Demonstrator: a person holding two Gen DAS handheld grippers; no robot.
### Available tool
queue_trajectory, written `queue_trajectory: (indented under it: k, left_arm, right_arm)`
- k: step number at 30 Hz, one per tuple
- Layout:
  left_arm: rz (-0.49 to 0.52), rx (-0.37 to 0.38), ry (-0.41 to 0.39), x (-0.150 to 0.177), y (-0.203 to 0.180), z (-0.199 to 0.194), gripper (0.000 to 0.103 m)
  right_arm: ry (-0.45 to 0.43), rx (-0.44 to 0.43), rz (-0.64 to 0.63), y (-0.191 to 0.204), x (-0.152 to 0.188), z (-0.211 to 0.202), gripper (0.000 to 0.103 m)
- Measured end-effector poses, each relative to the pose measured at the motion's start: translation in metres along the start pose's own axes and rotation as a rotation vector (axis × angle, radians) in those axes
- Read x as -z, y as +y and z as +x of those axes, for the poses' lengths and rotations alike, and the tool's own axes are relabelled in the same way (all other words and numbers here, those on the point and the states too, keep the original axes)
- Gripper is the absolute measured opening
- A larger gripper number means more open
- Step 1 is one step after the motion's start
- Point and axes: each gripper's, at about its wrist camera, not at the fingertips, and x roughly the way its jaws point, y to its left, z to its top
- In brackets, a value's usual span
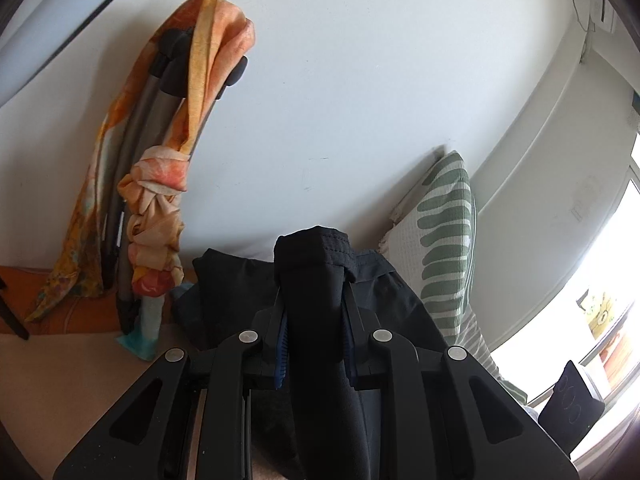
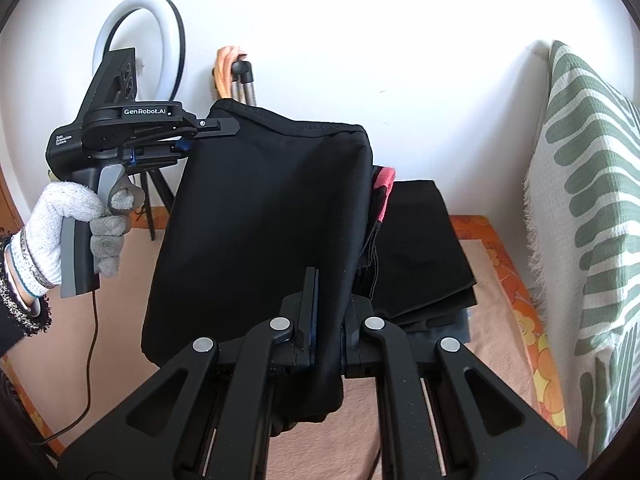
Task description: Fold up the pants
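Both hand-held grippers, left (image 2: 218, 127) and right (image 2: 328, 320), pinch the pants (image 2: 260, 220) hanging between them, stack (image 2: 420, 240) just beyond the right one.

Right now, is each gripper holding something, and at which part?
Both hold the black pants, lifted. The left gripper grips one top corner of the hemmed edge; the right gripper grips the fabric's other side, lower down.
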Motion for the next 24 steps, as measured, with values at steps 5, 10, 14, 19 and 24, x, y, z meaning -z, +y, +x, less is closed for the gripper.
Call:
queue_trajectory:
  k: [5,10,14,19,24]
  left_arm:
    - [0.015,0.004,0.008,-0.011,-0.003,0.036,0.020]
    - [0.001,-0.011,0.025,-0.011,0.007,0.071,0.020]
    - [0.014,-0.060,0.055,-0.006,0.018,0.098,0.020]
    - [0.057,-0.159,0.080,-0.001,0.027,0.118,0.020]
    - [0.166,-0.274,0.120,0.003,0.017,0.133,0.026]
  right_arm:
    - [0.013,0.046,-0.009,-0.031,-0.010,0.023,0.008]
    - [0.038,0.050,0.009,-0.059,-0.012,0.054,0.008]
    - [0.061,0.040,0.010,-0.071,-0.006,0.079,0.008]
    - [0.079,-0.017,0.078,-0.090,0.002,0.101,0.008]
    - [0.093,-0.048,0.153,-0.101,0.006,0.108,0.008]
